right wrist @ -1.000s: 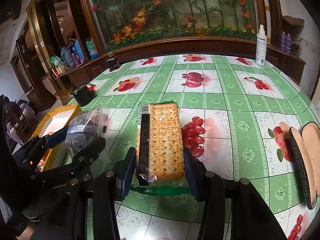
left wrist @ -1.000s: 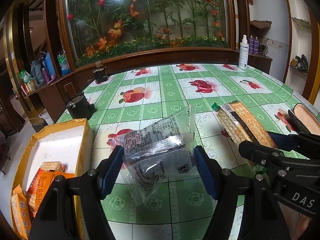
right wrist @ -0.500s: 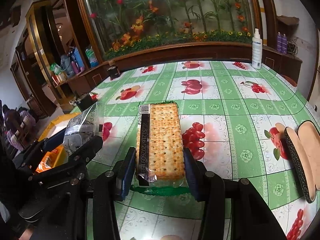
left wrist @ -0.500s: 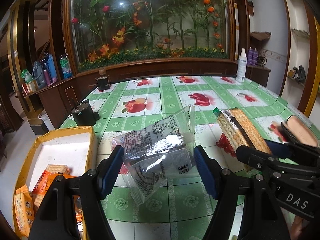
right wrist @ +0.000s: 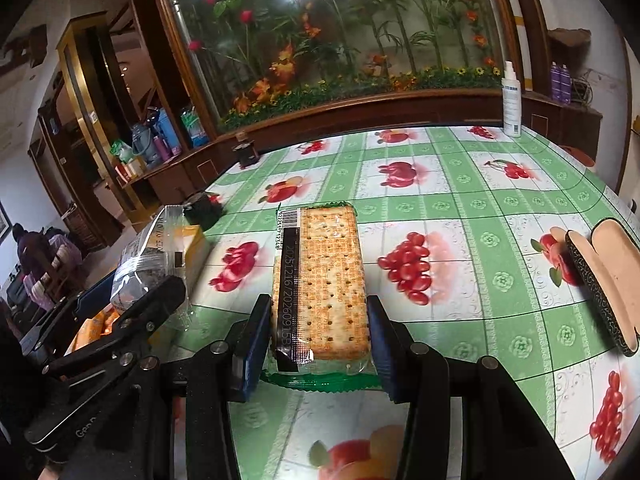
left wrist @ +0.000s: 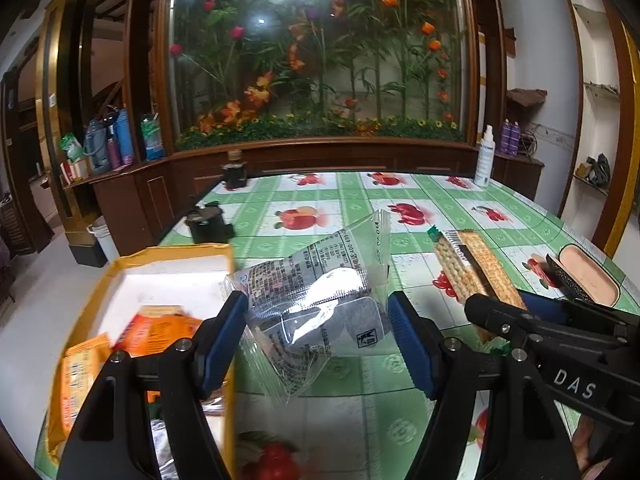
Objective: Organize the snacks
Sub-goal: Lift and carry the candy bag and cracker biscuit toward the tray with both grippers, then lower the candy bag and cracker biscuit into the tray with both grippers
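Note:
My left gripper point(left wrist: 316, 332) is shut on a clear plastic snack packet point(left wrist: 320, 300) with black print, held above the table beside the yellow box point(left wrist: 160, 264). The box holds several orange snack packs point(left wrist: 156, 328). My right gripper point(right wrist: 318, 336) is shut on a cracker pack point(right wrist: 320, 280) in clear wrap with a green end, held above the table. The cracker pack also shows in the left wrist view point(left wrist: 472, 272), to the right of the clear packet. The clear packet shows in the right wrist view point(right wrist: 152, 256) at the left.
The table has a green-and-white fruit-print cloth point(right wrist: 460, 208). An open glasses case point(right wrist: 600, 280) lies at the right. A black canister point(left wrist: 208, 224) and a small dark jar point(left wrist: 234, 172) stand at the left edge, a white spray bottle point(right wrist: 511, 100) at the far right corner.
Both grippers have risen and tilted up with their packs still held. The left gripper has shifted left, closer to the yellow box, which now fills more of its view.

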Demonstrator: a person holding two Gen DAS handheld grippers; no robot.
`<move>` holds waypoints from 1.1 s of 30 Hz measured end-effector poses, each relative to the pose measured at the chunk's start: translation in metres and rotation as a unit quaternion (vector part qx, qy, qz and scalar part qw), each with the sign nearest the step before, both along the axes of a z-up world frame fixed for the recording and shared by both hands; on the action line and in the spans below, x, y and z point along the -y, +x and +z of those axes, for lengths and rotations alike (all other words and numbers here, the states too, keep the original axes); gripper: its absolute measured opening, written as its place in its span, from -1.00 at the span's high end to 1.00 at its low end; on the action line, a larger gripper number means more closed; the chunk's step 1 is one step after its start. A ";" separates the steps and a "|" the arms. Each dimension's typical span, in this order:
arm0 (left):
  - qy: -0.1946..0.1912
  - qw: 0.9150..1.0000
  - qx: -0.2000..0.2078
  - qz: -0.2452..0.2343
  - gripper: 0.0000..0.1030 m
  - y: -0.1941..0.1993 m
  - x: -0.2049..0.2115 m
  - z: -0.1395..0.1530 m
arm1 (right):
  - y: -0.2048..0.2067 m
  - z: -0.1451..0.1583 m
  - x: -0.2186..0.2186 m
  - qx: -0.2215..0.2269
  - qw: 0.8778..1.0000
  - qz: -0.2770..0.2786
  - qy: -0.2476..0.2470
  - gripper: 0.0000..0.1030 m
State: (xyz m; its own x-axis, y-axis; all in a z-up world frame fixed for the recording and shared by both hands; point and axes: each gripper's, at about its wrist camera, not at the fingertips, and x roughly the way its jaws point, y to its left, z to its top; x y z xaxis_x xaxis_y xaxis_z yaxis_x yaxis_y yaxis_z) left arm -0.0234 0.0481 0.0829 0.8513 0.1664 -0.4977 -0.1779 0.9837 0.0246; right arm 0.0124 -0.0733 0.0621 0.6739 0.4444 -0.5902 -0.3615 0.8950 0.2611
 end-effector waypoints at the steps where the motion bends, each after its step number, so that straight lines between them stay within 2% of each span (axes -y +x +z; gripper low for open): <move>1: -0.001 1.000 0.002 0.003 -0.38 -0.004 -0.003 0.002 | -0.002 0.002 -0.002 0.003 1.000 0.002 0.000 0.03; 7: -0.006 1.000 0.014 0.024 -0.38 -0.028 -0.023 0.010 | -0.016 0.016 -0.021 0.019 1.000 0.020 -0.009 0.03; 16: -0.009 0.998 0.016 0.068 -0.39 -0.060 -0.062 0.005 | -0.030 0.025 -0.062 0.033 0.997 0.061 -0.026 0.03; 27: -0.021 0.993 -0.001 0.117 -0.39 -0.088 -0.105 -0.014 | -0.040 0.022 -0.124 0.036 0.991 0.118 -0.046 0.02; 33: -0.029 0.991 -0.010 0.133 -0.39 -0.096 -0.123 -0.026 | -0.042 0.016 -0.155 0.043 0.987 0.136 -0.076 0.03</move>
State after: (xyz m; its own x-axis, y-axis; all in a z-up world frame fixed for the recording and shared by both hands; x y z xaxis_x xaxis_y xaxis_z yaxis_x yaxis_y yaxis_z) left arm -0.1194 0.1708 0.0571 0.7709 0.3536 -0.5298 -0.4305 0.9022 -0.0243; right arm -0.0297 0.0813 0.0782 0.5922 0.5271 -0.6095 -0.6092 0.7879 0.0895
